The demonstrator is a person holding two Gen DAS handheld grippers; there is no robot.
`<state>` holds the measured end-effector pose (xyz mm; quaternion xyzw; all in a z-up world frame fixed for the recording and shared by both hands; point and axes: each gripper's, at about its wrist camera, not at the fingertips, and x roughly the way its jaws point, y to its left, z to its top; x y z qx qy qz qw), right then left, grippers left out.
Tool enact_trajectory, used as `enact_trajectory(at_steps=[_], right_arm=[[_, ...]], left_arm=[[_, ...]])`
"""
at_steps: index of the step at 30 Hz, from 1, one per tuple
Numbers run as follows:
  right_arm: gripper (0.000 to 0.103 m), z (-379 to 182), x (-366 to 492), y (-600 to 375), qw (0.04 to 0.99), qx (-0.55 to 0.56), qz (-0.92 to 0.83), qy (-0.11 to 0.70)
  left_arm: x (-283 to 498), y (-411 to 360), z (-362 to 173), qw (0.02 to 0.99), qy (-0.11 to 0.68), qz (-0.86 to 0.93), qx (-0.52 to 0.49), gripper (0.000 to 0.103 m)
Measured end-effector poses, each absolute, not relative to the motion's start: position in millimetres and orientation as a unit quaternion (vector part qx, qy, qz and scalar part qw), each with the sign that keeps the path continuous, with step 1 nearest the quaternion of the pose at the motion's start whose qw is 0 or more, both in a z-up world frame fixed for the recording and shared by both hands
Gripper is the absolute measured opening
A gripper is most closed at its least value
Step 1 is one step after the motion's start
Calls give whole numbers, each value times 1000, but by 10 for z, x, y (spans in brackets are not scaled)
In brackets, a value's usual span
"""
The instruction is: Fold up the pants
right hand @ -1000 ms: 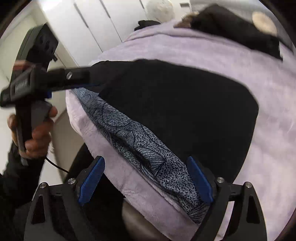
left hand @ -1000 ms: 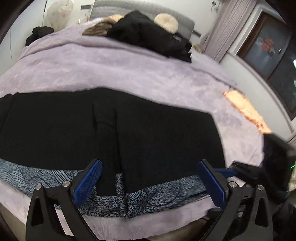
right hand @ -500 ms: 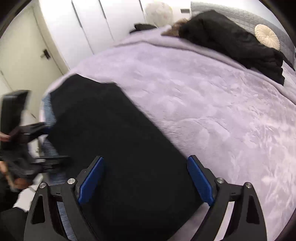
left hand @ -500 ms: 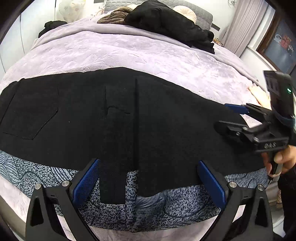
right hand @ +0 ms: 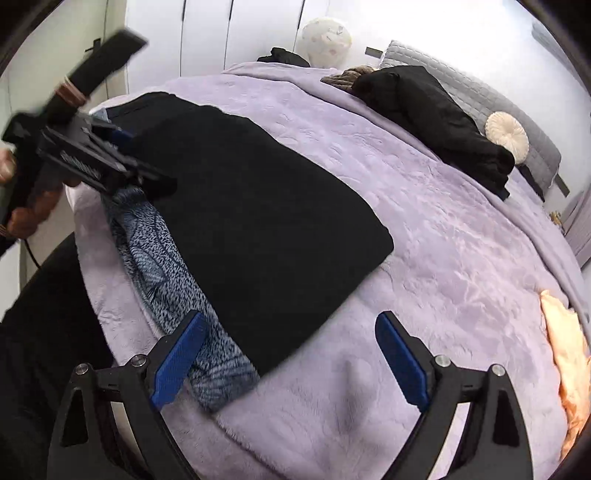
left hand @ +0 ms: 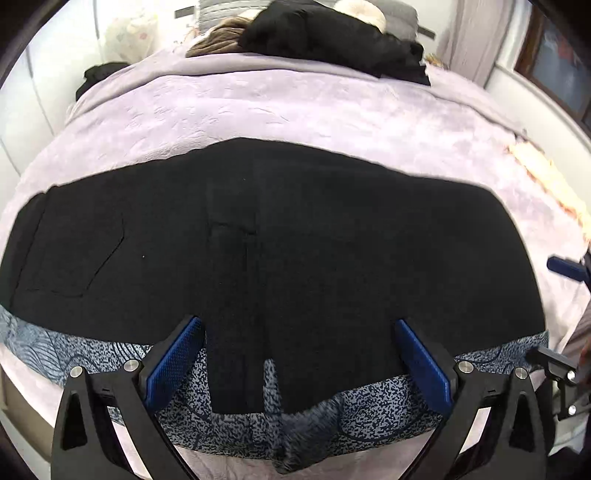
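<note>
Black pants (left hand: 295, 251) lie flat across the near part of a lilac bed, over a blue patterned cloth (left hand: 369, 417) that sticks out along the near edge. My left gripper (left hand: 299, 365) is open and empty, hovering over the pants' near edge. In the right wrist view the pants (right hand: 258, 221) stretch away to the left. My right gripper (right hand: 291, 360) is open and empty above the pants' right end. The left gripper (right hand: 122, 162) shows there, blurred, at the pants' near edge.
The lilac blanket (left hand: 295, 103) covers the bed. A black garment pile (right hand: 436, 118), a brown one (right hand: 347, 75) and a round cream cushion (right hand: 506, 134) lie by the headboard. An orange cloth (right hand: 569, 354) lies at the right edge. White wardrobe doors (right hand: 221, 33) stand behind.
My right gripper has swung back to the pants' right end. My left gripper has stayed over the near edge, with its view tilted slightly. Both stay open.
</note>
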<state>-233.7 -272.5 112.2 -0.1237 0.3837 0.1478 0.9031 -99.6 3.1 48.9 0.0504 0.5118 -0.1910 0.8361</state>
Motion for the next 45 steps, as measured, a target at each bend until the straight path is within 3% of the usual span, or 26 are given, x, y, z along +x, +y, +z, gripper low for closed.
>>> enact_trajectory(at_steps=[6, 11, 14, 20, 24, 30, 35, 40, 45], right_arm=[[95, 1435, -2243, -2707, 909, -77, 247, 327], [95, 1091, -1653, -2484, 885, -130, 233, 381], [102, 1029, -1479, -2569, 887, -120, 228, 383], [103, 1193, -1583, -2485, 880, -130, 268, 370], [102, 958, -1560, -2335, 838, -198, 277, 426], [103, 1293, -1504, -2236, 838, -202, 300, 410], [103, 1005, -1332, -1961, 799, -267, 294, 453], [103, 1387, -1320, -1845, 814, -239, 328, 417], [103, 1407, -1171, -1460, 804, -251, 356, 405]], left_arm=[[-1184, 207, 884, 861, 468, -199, -2, 103], [-1301, 83, 783, 850, 484, -208, 15, 103], [-1227, -23, 517, 837, 518, -164, 57, 103], [-1161, 14, 516, 840, 519, -154, 45, 103], [-1065, -20, 511, 838, 521, -154, 50, 103], [-1114, 12, 470, 838, 521, -159, 46, 103], [-1162, 77, 508, 836, 522, -161, 56, 103], [-1225, 471, 791, 861, 484, -151, 24, 103], [-1014, 889, 518, 839, 525, -135, -53, 103]])
